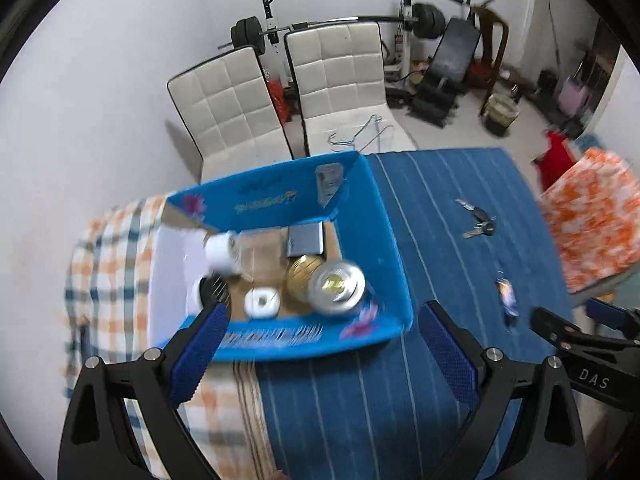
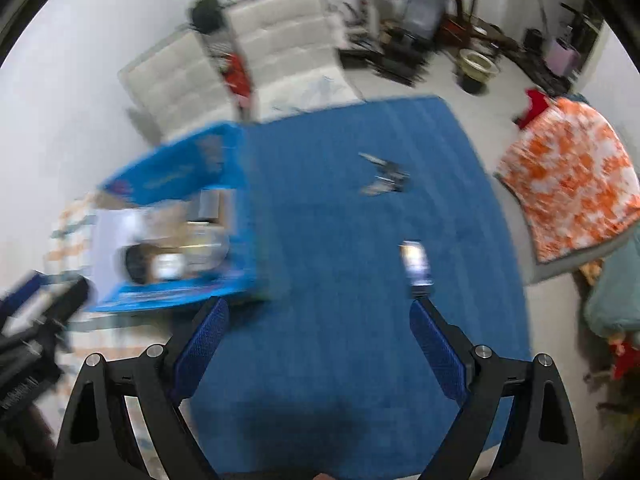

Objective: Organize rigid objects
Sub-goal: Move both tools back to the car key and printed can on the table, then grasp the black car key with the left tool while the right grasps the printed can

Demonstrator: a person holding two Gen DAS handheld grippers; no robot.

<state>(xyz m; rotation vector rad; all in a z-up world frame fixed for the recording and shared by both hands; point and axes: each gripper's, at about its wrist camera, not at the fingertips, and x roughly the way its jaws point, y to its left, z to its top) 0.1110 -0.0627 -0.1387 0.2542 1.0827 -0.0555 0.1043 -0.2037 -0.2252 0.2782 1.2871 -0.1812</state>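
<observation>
A blue cardboard box (image 1: pixel 392 240) stands on the table and holds a silver-lidded jar (image 1: pixel 337 286), a gold tin (image 1: pixel 301 272), a small white round item (image 1: pixel 262 301), a white cup (image 1: pixel 222 250) and a grey flat case (image 1: pixel 306 239). My left gripper (image 1: pixel 322 334) is open and empty, just before the box's near wall. A small lighter-like item (image 2: pixel 417 262) lies on the blue cloth just beyond my open, empty right gripper (image 2: pixel 320 330). A bunch of keys (image 2: pixel 384 178) lies farther back; it also shows in the left wrist view (image 1: pixel 478 222). The right wrist view is blurred.
The blue striped cloth (image 1: pixel 432 208) covers the table; a checked cloth (image 1: pixel 108 248) lies under the box at left. Two white chairs (image 1: pixel 340 76) stand behind the table. An orange-white cloth (image 2: pixel 572 184) lies at right. Gym equipment (image 1: pixel 444 68) lines the back wall.
</observation>
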